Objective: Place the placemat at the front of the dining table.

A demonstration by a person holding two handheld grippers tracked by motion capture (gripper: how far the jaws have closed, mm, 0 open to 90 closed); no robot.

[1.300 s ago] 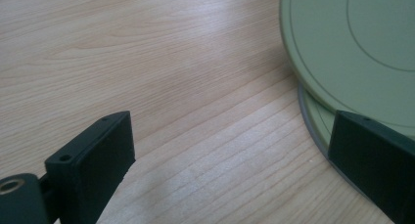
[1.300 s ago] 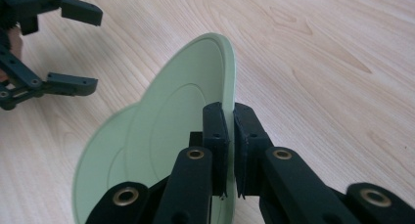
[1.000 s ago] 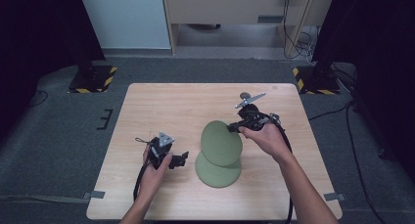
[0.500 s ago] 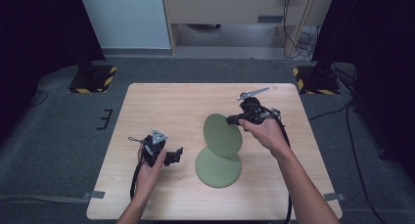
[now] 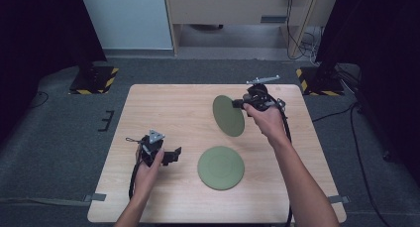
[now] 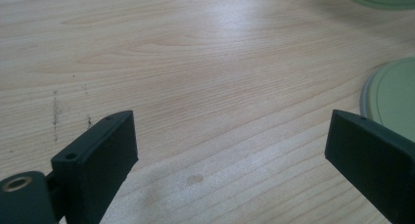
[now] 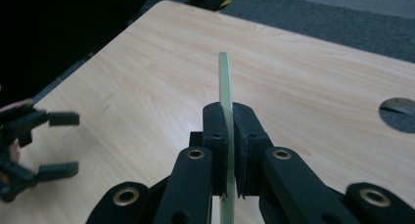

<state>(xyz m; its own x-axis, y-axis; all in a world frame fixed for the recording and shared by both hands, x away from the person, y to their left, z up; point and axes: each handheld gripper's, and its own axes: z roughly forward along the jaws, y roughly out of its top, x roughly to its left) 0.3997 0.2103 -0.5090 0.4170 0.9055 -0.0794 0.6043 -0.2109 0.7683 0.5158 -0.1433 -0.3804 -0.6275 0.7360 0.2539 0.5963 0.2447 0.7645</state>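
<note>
Wooden table [image 5: 163,113] | right claw [image 5: 237,104] clamped on upright green plate's [image 5: 229,116] rim | left claw [image 5: 174,155] apart

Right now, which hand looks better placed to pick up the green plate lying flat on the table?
The left: its gripper is open and beside the flat plate. The right gripper is shut on the other plate.

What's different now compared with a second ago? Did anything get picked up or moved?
The right hand-held gripper, clamped on the rim of the upper green plate, has lifted it off the lower green plate and carried it toward the table's far right side. The lower plate stayed put; the left hand-held gripper stayed open and empty.
</note>
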